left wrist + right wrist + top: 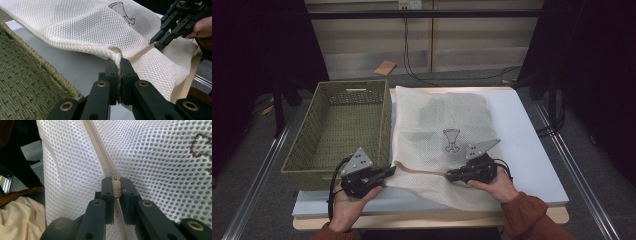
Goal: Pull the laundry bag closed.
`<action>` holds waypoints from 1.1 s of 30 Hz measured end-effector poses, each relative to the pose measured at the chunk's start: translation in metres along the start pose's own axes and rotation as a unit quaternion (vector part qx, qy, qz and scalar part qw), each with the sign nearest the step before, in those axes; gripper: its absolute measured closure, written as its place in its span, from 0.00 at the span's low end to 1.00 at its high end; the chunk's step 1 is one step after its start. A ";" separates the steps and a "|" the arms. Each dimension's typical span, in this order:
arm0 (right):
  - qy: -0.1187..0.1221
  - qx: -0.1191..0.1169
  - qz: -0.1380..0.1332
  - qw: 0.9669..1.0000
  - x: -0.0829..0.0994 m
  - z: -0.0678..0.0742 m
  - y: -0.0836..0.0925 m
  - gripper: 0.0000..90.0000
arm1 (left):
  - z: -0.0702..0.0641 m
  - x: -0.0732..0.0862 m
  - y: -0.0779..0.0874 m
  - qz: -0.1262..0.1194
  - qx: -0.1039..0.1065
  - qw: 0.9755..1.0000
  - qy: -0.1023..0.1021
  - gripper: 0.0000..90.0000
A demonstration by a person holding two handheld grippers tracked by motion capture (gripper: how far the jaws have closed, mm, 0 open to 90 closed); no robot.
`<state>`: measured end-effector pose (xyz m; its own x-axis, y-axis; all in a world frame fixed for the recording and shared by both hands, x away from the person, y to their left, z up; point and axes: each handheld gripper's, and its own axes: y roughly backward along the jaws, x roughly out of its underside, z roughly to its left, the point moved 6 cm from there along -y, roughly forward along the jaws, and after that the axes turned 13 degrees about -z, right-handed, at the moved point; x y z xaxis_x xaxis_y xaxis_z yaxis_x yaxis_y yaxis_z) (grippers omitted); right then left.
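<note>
Between the jaws of the left gripper (pixel 120 65) a bunched corner of the white mesh laundry bag (pixel 95 27) is clamped, the fabric being folded over just above the jaw tips. From that pinch the bag's beige zipper (pixel 140 55) is seen to run away to the right, toward the right gripper (pixel 160 43) farther off, which is held on the same seam by a hand (pixel 203 27).

Between the jaws of the right gripper (pixel 115 185) the beige zipper pull (pixel 115 187) is gripped, the jaws being closed on it from both sides. Ahead of these jaws the zipper tape (pixel 96 146) is closed and is seen to run straight up and away through the mesh; to the right of them a brown embroidered mark (pixel 201 143) is shown on the fabric.

In the high view the bag (pixel 442 125) is spread flat on the white worktop (pixel 522 145), with its near edge stretched between the left gripper (pixel 389 171) and the right gripper (pixel 451 175). Just beyond the left jaws, and touching the bag's left edge, a green woven basket (pixel 312 135) is placed. Dark garments are faintly seen through the mesh beyond both pairs of jaws.
</note>
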<state>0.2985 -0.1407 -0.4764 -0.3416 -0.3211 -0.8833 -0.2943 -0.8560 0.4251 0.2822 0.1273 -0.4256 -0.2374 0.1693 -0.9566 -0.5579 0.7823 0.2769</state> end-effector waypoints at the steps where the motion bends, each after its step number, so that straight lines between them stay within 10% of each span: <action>1: -0.001 0.000 0.000 1.000 0.000 0.000 0.001 0.92 | 0.000 0.000 0.000 0.000 -0.002 1.000 -0.001 0.97; 33: 0.007 0.006 0.019 1.000 0.007 -0.003 0.001 0.92 | 0.001 0.000 0.001 0.002 -0.002 1.000 0.003 0.97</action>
<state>0.2981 -0.1449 -0.4831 -0.3397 -0.3587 -0.8694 -0.2915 -0.8387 0.4600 0.2824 0.1286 -0.4252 -0.2443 0.1691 -0.9549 -0.5606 0.7789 0.2813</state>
